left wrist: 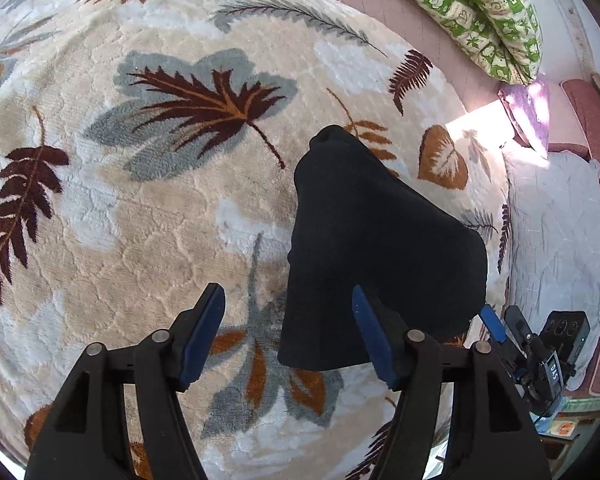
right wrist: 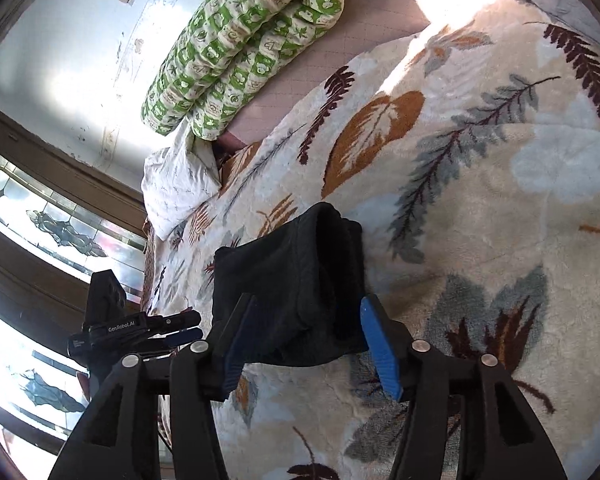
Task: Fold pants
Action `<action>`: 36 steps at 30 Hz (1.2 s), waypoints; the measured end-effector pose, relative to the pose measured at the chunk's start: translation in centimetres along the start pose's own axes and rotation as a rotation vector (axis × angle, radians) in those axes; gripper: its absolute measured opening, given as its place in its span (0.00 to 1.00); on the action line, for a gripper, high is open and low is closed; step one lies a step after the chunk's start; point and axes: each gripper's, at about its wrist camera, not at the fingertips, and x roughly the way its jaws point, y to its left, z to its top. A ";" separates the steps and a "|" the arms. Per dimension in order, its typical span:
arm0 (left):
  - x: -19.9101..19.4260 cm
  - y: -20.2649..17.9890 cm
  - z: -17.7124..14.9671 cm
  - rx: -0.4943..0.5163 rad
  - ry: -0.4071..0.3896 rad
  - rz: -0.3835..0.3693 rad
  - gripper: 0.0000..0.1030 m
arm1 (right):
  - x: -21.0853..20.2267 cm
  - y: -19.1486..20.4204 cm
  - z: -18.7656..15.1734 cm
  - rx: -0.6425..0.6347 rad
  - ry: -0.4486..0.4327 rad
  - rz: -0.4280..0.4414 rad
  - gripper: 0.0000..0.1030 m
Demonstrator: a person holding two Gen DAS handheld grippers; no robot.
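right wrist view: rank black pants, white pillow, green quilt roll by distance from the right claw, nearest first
1. black pants: folded bundle lying on the leaf blanket right at the open right claw, between its tips.
2. white pillow: upper left, past the pants at the blanket's edge.
3. green quilt roll: farthest, top of view, beyond the pillow by the wall.

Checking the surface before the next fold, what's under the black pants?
The black pants lie on the leaf-patterned blanket, which shows all around them. The patch directly beneath is covered, so anything there can't be seen.
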 end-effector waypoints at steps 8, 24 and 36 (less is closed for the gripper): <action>3.2 -1.0 -0.2 0.080 0.081 -0.035 0.64 | 3.5 -0.4 1.5 -0.007 0.075 -0.031 0.68; 4.4 -3.2 0.3 0.152 0.038 -0.084 0.48 | 8.9 -2.0 2.0 -0.054 0.181 0.103 0.72; 1.2 -3.7 -2.2 0.178 -0.026 -0.146 0.19 | 7.2 -1.5 0.4 -0.009 0.125 0.110 0.33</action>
